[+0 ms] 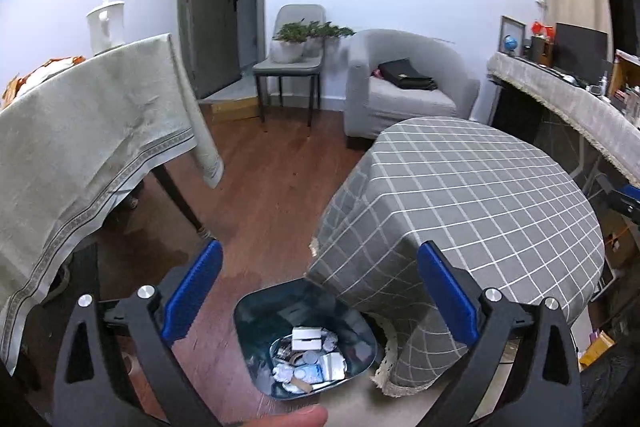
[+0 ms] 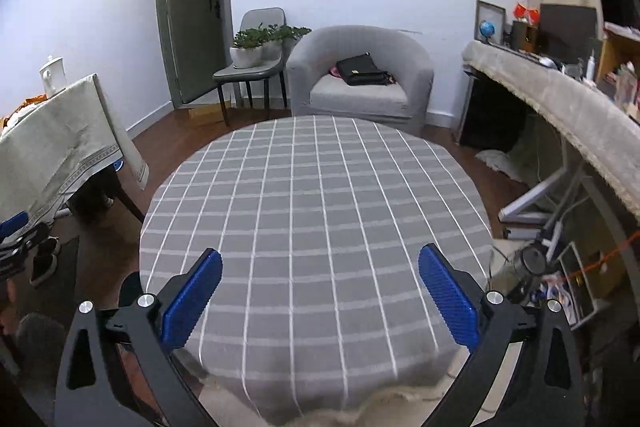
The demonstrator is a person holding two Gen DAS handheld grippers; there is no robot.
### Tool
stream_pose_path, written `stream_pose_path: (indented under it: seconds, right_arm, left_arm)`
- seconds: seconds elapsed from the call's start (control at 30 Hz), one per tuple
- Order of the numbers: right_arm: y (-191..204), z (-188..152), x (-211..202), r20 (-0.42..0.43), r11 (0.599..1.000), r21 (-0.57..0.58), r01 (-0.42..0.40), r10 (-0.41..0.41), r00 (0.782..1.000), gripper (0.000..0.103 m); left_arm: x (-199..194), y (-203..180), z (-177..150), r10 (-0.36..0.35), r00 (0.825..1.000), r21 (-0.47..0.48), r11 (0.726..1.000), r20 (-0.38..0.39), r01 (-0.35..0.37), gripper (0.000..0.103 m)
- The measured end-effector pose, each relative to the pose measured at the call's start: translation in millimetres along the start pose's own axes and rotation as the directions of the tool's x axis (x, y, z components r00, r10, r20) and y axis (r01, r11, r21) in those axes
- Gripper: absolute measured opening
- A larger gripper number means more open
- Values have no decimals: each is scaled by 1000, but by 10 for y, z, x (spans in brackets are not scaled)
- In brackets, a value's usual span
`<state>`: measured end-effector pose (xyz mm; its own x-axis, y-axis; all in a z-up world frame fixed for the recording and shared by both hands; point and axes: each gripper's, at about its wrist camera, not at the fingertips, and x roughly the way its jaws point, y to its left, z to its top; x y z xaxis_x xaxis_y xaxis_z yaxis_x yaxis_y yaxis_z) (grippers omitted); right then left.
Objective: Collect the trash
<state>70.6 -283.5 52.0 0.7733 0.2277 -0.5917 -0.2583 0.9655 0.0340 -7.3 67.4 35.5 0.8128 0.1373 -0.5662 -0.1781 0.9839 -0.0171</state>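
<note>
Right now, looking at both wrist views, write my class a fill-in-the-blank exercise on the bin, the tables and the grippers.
1. The dark blue plastic trash bin stands on the wooden ____.
2. The round table's grey cloth has a pattern of white ____.
3. The black handbag lies on the grey ____.
4. The left gripper and the right gripper both have their blue pads ____, holding nothing.

Missing words: floor; checks; armchair; open

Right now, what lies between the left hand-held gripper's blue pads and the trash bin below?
Nothing: in the left wrist view the open left hand-held gripper holds nothing, with only air above the trash bin.
</note>
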Motion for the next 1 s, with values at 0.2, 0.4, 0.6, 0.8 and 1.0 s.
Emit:
stream_pose_path:
  seconds: [0.2,0.4,0.6,0.8,1.0]
  right_arm:
    - [-163,-269,-67,-13,999,33,11,-10,1000,99]
    - [-100,-280,9,-2,1000,15,-14,14,1000,99]
    - [80,-328,71,-6,995,-63,-76,75,997,99]
    - [113,-343,94,0,996,-58,-72,72,997,99]
    - [178,-356,133,20,995,-72,-65,66,998,99]
  left_arm:
    - [133,-214,-75,-31,999,57,998,-12,32,99]
    - [317,-306,-199,-8,998,90,996,-63,14,99]
    - [399,-283,-232,-29,995,60,998,-98,35,99]
    - [343,-279,-161,-13,997,80,997,-77,19,99]
    - [402,-281,-191,-17,995,75,997,-96,24,99]
